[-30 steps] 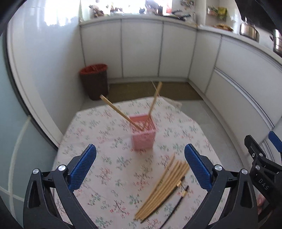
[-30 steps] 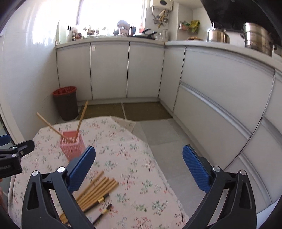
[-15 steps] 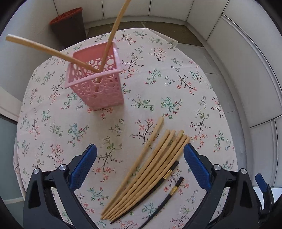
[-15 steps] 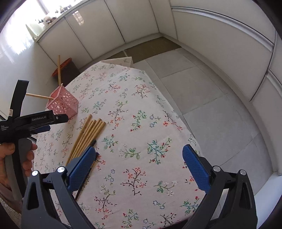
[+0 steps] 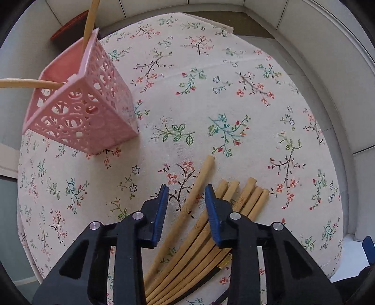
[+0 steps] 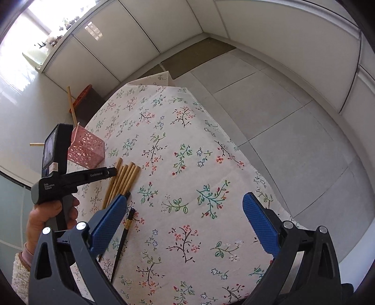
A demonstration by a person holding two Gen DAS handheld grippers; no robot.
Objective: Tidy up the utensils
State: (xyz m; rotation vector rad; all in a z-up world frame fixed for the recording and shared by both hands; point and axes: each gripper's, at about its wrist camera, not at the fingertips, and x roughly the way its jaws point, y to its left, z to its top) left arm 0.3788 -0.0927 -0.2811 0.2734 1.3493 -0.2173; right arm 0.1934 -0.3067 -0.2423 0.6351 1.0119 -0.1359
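A pink perforated holder (image 5: 82,112) stands on the floral tablecloth (image 5: 211,98) with two bamboo chopsticks (image 5: 90,22) leaning out of it. Several bamboo chopsticks (image 5: 234,211) lie fanned on the cloth. My left gripper (image 5: 186,197) is low over them, its jaws narrowed around the leftmost chopstick (image 5: 194,192) with small gaps still showing. In the right wrist view the left gripper (image 6: 110,173) reaches over the bundle (image 6: 124,180) beside the holder (image 6: 86,150). My right gripper (image 6: 185,220) is wide open and empty. Two black chopsticks (image 6: 124,234) lie by its left finger.
The table's edges drop off on the right (image 6: 253,169) and far side. A dark bin with a red liner (image 6: 84,98) stands on the floor behind the holder. White cabinets (image 6: 164,30) line the walls beyond a grey tiled floor (image 6: 293,122).
My left gripper has dropped down onto the bamboo bundle and its jaws have narrowed from wide open to either side of one chopstick. The right gripper has tilted down a little and stays open.
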